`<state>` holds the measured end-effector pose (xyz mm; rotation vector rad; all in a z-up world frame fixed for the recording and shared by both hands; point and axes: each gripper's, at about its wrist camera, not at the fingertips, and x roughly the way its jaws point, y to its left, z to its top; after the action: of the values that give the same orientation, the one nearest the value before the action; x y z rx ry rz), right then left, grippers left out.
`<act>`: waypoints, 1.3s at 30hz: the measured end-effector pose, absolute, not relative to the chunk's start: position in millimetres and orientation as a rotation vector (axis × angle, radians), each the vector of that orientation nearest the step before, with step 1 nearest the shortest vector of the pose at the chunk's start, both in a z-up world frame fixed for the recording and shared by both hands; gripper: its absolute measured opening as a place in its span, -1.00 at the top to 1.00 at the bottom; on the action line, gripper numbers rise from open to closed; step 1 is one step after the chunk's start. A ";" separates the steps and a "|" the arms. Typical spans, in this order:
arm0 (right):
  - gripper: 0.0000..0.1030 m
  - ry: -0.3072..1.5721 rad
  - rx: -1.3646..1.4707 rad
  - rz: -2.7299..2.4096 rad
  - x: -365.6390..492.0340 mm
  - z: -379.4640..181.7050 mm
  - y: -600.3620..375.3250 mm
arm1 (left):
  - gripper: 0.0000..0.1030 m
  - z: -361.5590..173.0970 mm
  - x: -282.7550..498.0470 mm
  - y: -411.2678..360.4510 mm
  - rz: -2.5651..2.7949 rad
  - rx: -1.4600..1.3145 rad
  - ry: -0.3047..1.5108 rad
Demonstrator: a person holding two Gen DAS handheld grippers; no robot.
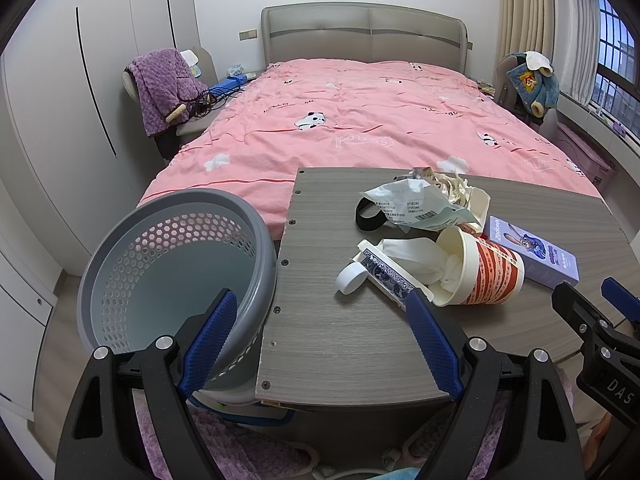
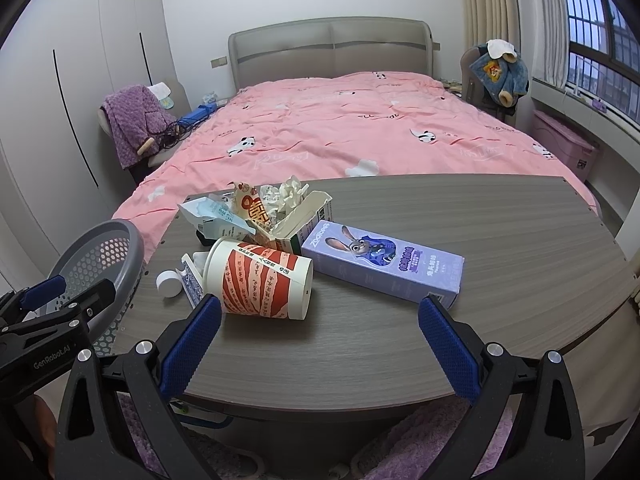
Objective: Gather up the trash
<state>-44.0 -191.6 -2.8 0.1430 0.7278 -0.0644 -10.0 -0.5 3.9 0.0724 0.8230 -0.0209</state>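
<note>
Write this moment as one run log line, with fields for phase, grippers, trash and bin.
phase: before first pick | left gripper: open, empty | right gripper: open, empty | trash: paper cup on its side on table | bin: beside table

Left gripper (image 1: 320,344): a matte black forked frame carrying two fingers (image 1: 208,344) faced with royal-blue, finely ribbed pads, each arm fixed by round silver screw heads. Right gripper (image 2: 320,352): identical build, with black struts pierced by triangular cut-outs, blue textured pads and silver screws. Seen from the opposite camera, the right gripper's black body bears the white letters "DAS"; the left gripper's body reads "GenRobot.AI" in white.
</note>
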 end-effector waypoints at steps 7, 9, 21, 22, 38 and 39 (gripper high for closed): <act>-0.88 0.741 0.164 -0.047 -41.2 -9.7 -198.3 | -0.61 1.8 -8.6 3.1 -0.008 0.062 0.832; -0.88 0.745 0.164 -0.046 -40.5 -12.5 -201.3 | -0.61 0.8 -6.8 4.2 -0.002 0.061 0.837; -0.88 0.782 0.137 -0.027 -17.6 -33.4 -251.8 | -0.60 -8.9 6.0 5.1 0.041 0.056 0.861; -0.88 0.797 0.130 -0.017 -11.2 -36.9 -256.7 | -0.60 -9.3 7.0 4.4 0.043 0.060 0.862; -0.88 0.921 0.078 0.165 45.2 -60.8 -298.5 | -0.60 -14.6 19.1 0.1 0.089 0.092 0.880; -0.88 0.927 0.071 0.171 46.4 -62.8 -298.1 | -0.60 -14.4 19.6 -0.6 0.090 0.093 0.880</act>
<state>46.4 -298.1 -62.8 0.0714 0.9274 0.1707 19.6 -0.6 -14.4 0.0933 0.8803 0.0901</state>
